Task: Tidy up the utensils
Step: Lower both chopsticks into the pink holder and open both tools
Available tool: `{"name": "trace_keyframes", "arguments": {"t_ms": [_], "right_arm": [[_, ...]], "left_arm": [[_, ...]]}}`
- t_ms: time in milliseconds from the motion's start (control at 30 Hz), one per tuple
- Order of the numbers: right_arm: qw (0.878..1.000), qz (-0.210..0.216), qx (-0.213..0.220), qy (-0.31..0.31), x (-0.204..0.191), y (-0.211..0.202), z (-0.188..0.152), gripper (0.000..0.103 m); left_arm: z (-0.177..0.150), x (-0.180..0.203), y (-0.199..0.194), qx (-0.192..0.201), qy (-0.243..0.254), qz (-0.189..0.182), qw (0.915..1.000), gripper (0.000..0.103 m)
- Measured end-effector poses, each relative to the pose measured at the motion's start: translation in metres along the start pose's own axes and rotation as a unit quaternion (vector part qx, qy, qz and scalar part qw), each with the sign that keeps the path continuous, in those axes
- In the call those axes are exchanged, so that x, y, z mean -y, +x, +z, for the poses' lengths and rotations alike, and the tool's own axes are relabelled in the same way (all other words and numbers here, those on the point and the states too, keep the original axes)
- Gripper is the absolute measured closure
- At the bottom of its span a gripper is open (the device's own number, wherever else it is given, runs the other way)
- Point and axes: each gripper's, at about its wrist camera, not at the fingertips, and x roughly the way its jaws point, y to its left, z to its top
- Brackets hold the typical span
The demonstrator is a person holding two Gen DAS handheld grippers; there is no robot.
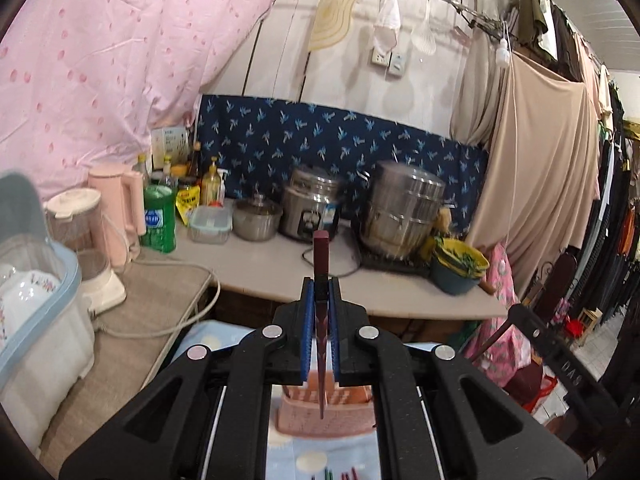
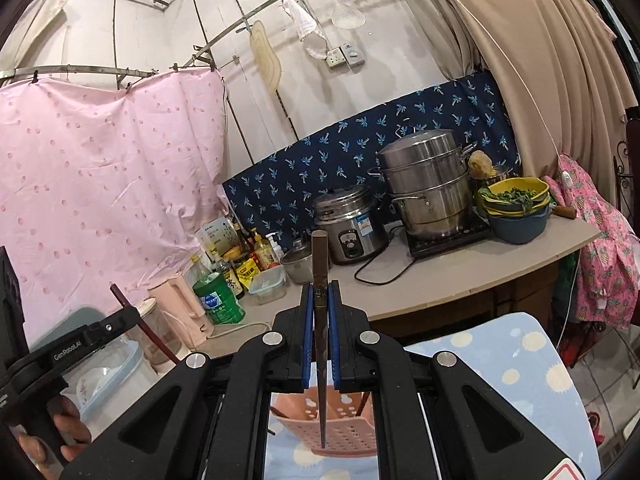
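Black left tongs (image 1: 321, 292) clamp a dark red chopstick (image 1: 320, 264) upright above the pink utensil holder (image 1: 320, 412); right tongs (image 2: 320, 296) grip a brown chopstick (image 2: 319, 264) over the same holder (image 2: 344, 412). Both hang over the blue-clothed tabletop (image 2: 500, 364); pots crowd the counter beyond.

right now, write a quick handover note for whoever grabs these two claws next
Left claw: shut on a dark red chopstick, thick end up, tip over the pink utensil holder.
Right claw: shut on a brown chopstick, tip above the same holder.
Done: both chopsticks picked up.
Left: drop both into the holder; a few more sticks lie on the blue cloth nearby, count unclear.
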Motion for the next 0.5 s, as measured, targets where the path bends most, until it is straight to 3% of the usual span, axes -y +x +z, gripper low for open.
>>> {"name": "trace_keyframes", "arguments": {"t_ms": [233,500], "right_arm": [[1.0,-0.004,-0.014,0.001,-0.001,0.05,-0.002,0.096],[0.998,-0.021,-0.065,-0.002,0.017,0.09,-0.041,0.096]], "left_arm": [[0.007,0.002,0.049,-0.003,-0.001,0.007,1.0,0.096],[-0.039,-0.004,0.092,-0.055,0.006,0.013,0.9984,0.096]]}}
